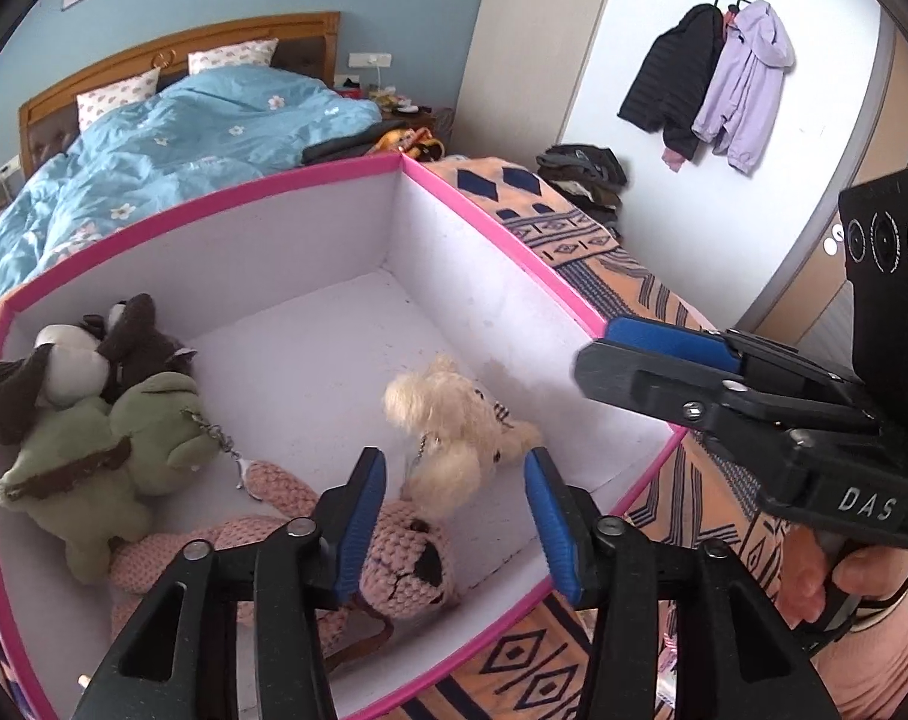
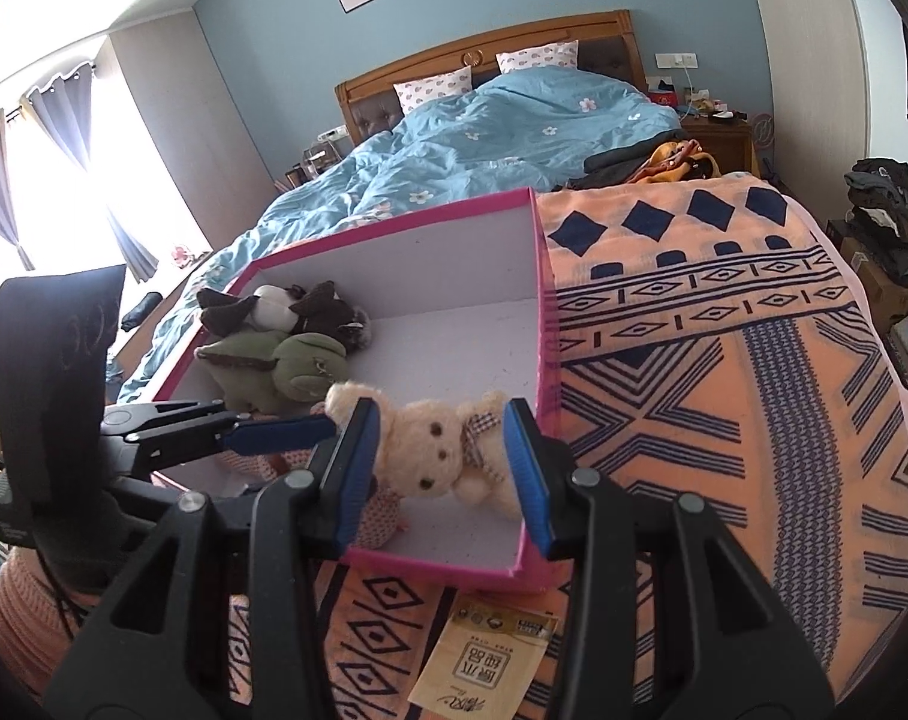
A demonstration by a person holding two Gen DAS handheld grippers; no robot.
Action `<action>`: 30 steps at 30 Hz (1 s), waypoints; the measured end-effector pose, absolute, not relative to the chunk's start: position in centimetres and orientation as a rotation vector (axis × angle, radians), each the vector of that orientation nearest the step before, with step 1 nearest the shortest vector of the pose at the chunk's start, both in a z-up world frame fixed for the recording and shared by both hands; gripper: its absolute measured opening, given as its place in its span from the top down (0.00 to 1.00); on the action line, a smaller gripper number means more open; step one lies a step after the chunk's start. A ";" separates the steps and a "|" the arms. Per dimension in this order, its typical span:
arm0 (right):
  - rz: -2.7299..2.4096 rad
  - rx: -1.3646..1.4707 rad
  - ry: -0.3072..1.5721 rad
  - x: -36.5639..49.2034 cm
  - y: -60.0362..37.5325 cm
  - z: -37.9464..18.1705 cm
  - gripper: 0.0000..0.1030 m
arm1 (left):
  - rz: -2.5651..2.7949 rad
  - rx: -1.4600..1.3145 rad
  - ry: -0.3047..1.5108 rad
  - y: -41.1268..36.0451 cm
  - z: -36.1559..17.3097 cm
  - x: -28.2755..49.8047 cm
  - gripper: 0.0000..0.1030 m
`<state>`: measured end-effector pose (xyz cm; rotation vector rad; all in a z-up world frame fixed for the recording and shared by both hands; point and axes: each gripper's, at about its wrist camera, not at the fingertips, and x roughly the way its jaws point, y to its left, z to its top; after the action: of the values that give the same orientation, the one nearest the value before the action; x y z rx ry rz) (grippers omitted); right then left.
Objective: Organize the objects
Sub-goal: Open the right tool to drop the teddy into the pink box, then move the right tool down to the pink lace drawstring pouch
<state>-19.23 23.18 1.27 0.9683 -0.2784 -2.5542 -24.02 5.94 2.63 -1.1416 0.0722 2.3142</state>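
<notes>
Right wrist view, nearest first: the right gripper (image 2: 439, 468) hangs over the near end of the pink-rimmed box (image 2: 442, 564), jaws part spread with nothing pinched; the cream teddy (image 2: 436, 450) shows in the gap but lies below on the box floor, and the pads look clear of it, though the angle leaves some doubt. The left gripper (image 1: 454, 516) is likewise spread over the box, holding nothing. The teddy rests partly on the pink knitted toy (image 1: 394, 558). It should be light, soft and squashy, not slippery or fragile; the round body is the surest hold, since an ear or limb would let it dangle. A small metal chain on it could snag its neighbour.

Beside these, at the box's left end, sit the green plush (image 1: 112, 456) and the dark brown and white plush (image 1: 88, 354), piled touching, the green one's keychain trailing toward the pink toy. The box's far half is bare. A printed sachet (image 2: 484, 654) lies outside, on the patterned blanket (image 2: 724, 360) in front of the box. Beyond is a bed with a blue quilt (image 2: 502, 138). Nothing blocks reaching in but the box walls.
</notes>
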 end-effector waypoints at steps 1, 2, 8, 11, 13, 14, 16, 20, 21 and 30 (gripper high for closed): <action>-2.549 0.961 -0.292 -18.9 23.4 1.3 0.56 | 2.326 -1.133 0.074 5.7 2.7 -24.0 0.49; -2.543 0.956 -0.299 -18.8 23.5 1.4 0.56 | 2.336 -1.125 0.075 5.5 2.9 -23.8 0.48; -2.505 0.890 -0.349 -16.7 24.1 2.6 0.55 | 2.424 -1.038 0.066 3.7 4.4 -22.5 0.41; -2.484 0.857 -0.353 -15.5 24.2 3.3 0.53 | 2.440 -0.985 0.047 2.8 5.3 -21.4 0.40; -2.472 0.838 -0.351 -14.7 24.3 3.6 0.52 | 2.426 -0.949 0.038 2.3 5.9 -20.3 0.39; -2.464 0.830 -0.353 -14.3 24.4 3.8 0.51 | 2.421 -0.932 0.040 2.2 6.1 -19.8 0.39; -2.468 0.816 -0.357 -13.6 24.5 4.0 0.51 | 2.396 -0.902 0.051 2.1 6.5 -18.6 0.37; -2.456 0.801 -0.361 -12.1 24.8 4.1 0.51 | 2.350 -0.857 0.067 1.9 6.8 -16.5 0.37; -2.455 0.797 -0.361 -11.7 24.9 4.1 0.51 | 2.342 -0.849 0.066 1.8 6.9 -16.0 0.37; -2.437 0.802 -0.353 -8.0 26.1 3.5 0.48 | 2.204 -0.879 0.082 2.2 4.6 -11.9 0.37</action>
<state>-7.95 26.08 3.47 0.8022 -0.3534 -2.4369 -11.93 2.24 4.62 -0.8792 0.0815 2.2041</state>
